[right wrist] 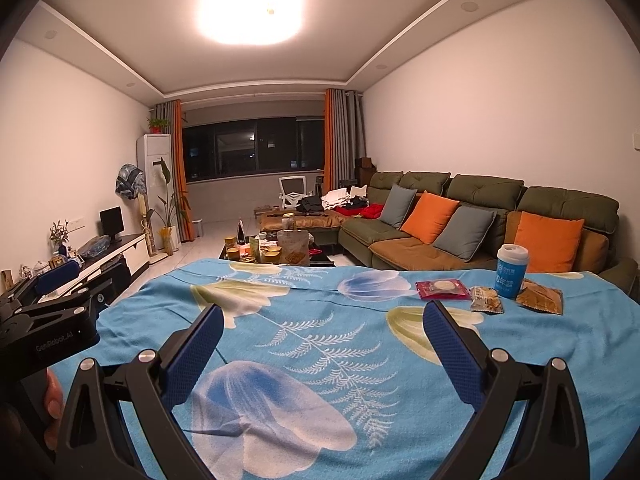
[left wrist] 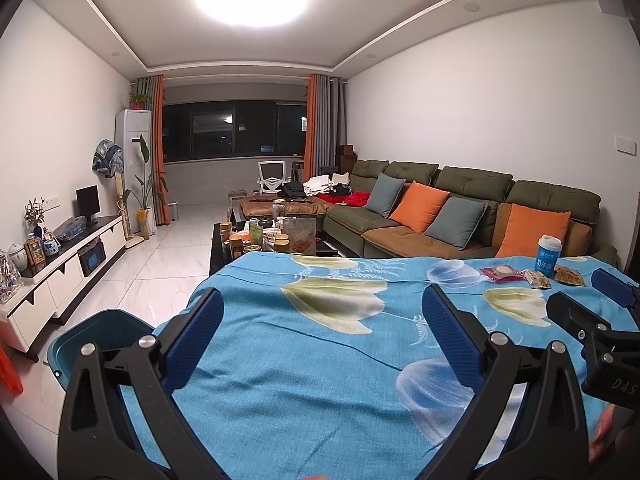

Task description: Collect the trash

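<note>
Blue floral tablecloth under L gripper & R gripper, both level, wide open, empty.

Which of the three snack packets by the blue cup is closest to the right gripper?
The small clear cracker packet, the middle one. It lies nearer the right gripper than the red packet left of it or the brown packet.
</note>
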The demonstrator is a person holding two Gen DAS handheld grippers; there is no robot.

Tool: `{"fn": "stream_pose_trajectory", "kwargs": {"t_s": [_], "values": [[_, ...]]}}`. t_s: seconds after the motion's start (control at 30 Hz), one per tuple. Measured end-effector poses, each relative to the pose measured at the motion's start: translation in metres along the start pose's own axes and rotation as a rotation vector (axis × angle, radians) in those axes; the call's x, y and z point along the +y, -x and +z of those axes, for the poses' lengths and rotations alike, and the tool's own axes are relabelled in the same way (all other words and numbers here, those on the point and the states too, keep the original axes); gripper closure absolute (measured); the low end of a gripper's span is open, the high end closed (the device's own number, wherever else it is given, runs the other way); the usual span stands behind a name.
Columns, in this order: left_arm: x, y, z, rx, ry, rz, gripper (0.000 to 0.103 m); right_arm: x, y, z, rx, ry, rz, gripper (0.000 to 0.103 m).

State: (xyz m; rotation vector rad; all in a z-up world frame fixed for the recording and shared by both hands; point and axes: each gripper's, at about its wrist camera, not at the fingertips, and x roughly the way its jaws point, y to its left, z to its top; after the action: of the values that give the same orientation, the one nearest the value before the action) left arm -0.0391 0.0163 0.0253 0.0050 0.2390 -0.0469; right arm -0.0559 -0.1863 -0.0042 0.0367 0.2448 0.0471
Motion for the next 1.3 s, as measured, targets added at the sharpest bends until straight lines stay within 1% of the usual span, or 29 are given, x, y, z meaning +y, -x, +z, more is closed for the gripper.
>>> {"fn": "stream_pose_trajectory", "kwargs": {"t_s": [1.3], "values": [[0.001, -0.0015, 0.0018, -0.009, -0.001, -0.003, 0.005, -0.0013, 0.0004, 0.0, -0.015, -0.003, -0.001, 0.007]]}}
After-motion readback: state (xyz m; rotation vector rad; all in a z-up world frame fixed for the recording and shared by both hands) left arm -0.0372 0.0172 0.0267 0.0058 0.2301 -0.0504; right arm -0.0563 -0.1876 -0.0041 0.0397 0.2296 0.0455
